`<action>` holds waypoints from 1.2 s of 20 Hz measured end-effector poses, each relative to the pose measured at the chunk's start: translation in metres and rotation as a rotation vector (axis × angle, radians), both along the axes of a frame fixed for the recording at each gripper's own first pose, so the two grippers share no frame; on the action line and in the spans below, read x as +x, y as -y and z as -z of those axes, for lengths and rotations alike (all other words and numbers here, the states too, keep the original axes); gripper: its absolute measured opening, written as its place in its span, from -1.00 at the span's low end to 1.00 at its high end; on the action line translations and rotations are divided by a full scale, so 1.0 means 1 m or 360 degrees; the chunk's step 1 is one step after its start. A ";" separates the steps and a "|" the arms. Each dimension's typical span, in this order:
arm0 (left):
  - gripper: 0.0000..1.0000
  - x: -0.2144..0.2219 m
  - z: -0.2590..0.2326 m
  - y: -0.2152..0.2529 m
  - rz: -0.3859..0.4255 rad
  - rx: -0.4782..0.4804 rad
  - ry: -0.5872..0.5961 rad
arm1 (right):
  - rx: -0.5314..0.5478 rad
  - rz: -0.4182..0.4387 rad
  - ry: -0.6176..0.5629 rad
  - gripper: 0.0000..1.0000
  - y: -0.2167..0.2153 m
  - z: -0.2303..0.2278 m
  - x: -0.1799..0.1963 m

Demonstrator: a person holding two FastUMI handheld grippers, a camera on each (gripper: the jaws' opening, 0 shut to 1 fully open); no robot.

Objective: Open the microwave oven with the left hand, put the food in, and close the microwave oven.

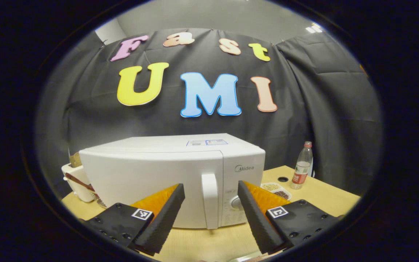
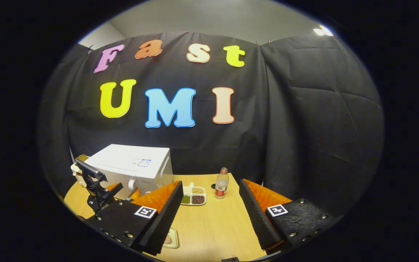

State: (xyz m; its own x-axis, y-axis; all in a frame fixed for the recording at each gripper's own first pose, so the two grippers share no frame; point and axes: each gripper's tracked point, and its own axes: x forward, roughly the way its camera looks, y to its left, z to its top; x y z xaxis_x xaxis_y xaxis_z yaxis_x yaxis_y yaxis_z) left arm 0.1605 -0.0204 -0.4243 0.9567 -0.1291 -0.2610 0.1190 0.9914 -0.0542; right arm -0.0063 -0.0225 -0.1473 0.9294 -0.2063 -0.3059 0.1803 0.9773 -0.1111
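We see the left gripper (image 1: 211,207) with jaws spread wide, lined up on the white vertical door handle (image 1: 210,200) of the white box-shaped microwave oven (image 1: 151,178), door shut, likely to hook it. The right gripper (image 2: 209,214), also wide and empty, hovers above the light wooden table (image 2: 213,229), with the small food plate (image 2: 170,238) just below its left finger, probably next to grab
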 end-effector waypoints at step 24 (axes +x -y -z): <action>-0.79 0.019 0.046 0.007 -0.0009 0.0007 -0.0298 | -0.0019 -0.0032 -0.0015 0.89 0.006 -0.003 0.004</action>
